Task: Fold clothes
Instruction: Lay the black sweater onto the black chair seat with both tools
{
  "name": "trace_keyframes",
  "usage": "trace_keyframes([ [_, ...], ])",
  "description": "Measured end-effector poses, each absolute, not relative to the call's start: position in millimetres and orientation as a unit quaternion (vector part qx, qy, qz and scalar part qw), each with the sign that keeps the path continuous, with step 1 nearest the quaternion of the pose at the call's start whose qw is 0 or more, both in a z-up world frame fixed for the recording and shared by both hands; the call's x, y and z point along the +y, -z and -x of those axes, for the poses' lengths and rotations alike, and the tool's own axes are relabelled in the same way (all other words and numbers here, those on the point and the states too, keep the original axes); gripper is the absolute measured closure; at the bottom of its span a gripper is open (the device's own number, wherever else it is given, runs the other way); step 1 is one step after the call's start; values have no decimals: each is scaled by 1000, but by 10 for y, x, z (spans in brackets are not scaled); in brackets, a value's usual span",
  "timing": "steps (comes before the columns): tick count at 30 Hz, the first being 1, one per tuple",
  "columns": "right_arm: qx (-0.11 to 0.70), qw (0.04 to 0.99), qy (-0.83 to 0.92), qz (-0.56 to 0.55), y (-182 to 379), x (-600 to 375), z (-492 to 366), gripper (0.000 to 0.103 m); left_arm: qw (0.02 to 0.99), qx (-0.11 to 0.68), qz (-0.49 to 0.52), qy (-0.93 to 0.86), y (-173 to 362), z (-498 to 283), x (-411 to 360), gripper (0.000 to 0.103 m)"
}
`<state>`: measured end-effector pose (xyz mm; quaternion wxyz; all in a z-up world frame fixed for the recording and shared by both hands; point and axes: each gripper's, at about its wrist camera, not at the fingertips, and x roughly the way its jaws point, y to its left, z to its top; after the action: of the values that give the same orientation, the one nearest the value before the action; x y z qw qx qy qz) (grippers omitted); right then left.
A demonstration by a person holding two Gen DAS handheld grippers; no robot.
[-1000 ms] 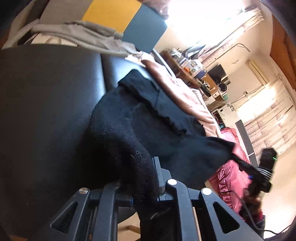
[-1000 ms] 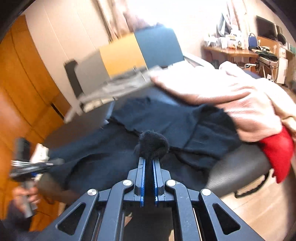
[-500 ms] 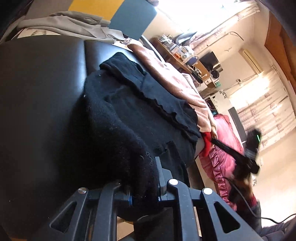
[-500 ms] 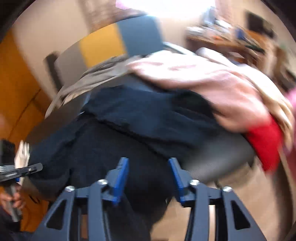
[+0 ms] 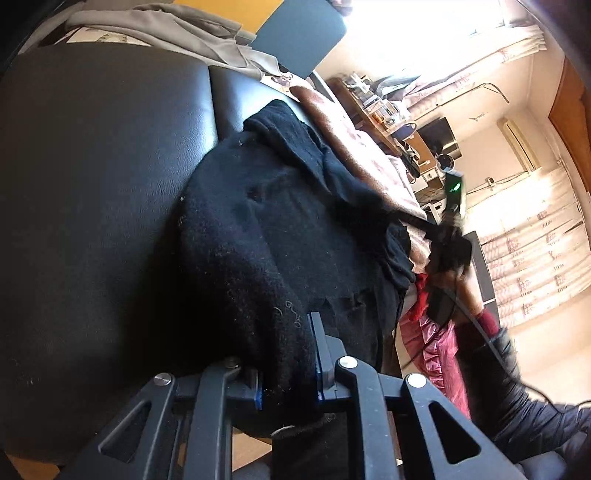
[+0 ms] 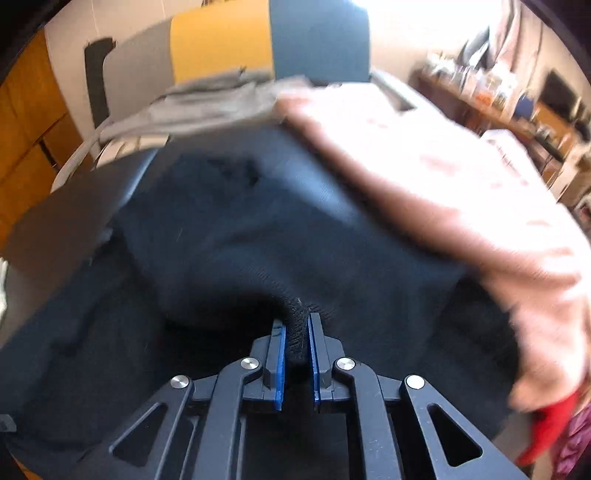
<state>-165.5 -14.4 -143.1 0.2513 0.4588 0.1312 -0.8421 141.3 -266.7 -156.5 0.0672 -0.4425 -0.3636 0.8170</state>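
- Black leather-look padded seat surface (image 5: 103,192), seam running down it; fills the left half of the left wrist view and carries most of the laundry.
- Black fuzzy knit garment (image 5: 266,236) lies spread over that surface, one edge hanging off the near side. In the right wrist view it reads as dark navy-black (image 6: 258,236) and takes up the middle of the frame.
- Pale pink soft cloth (image 6: 424,177) lies just beside the black garment on its far side and overlaps its edge; blurred in the right wrist view.
- Grey crumpled fabric (image 5: 177,33) sits at the back of the seat, well apart from both grippers.
- Upright panel in grey, yellow and blue sections (image 6: 266,40) stands behind the grey fabric.
- Red cloth (image 6: 546,432) shows low at the right, past the pink cloth.
- Left gripper (image 5: 288,373): blue-padded fingers (image 5: 317,354) pinch a thick bunch of the black garment's near edge; the knit fills the gap between them.
- Right gripper (image 6: 295,354): blue-padded fingers (image 6: 279,362) close in on a narrow ridge of the black garment, fabric drawn up into a small peak between them.
- The right gripper also shows in the left wrist view (image 5: 448,236), small, at the garment's far corner, with the person's hand (image 5: 467,291) under it; grip unreadable from there.
- Cluttered wooden desk (image 5: 380,110) in the far background.
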Motion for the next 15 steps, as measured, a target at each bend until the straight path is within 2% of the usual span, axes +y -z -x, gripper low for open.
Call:
trace_keyframes([
  [3, 90, 245, 859, -441, 1042, -9, 2075, 92, 82, -351, 444, -820, 1540, -1365, -2649, 87],
  [8, 54, 103, 921, -371, 516, 267, 2901, 89, 77, -349, 446, -821, 1532, -1379, -2632, 87],
  [9, 46, 82, 929, -357, 453, 343, 2967, 81, 71, -350, 447, -820, 1539, -1397, -2649, 87],
  [10, 34, 71, 935, -347, 393, 419, 2998, 62, 66, -350, 449, -819, 1547, -1415, -2667, 87],
  [12, 19, 65, 941, -331, 302, 531, 2965, 45, 56, -353, 450, -818, 1563, -1449, -2711, 87],
  [14, 26, 96, 940, -326, 298, 549, 2774, 44, 49, -356, 450, -817, 1573, -1475, -2762, 87],
  [15, 32, 115, 936, -332, 328, 531, 2662, 38, 43, -355, 453, -817, 1577, -1489, -2797, 87],
])
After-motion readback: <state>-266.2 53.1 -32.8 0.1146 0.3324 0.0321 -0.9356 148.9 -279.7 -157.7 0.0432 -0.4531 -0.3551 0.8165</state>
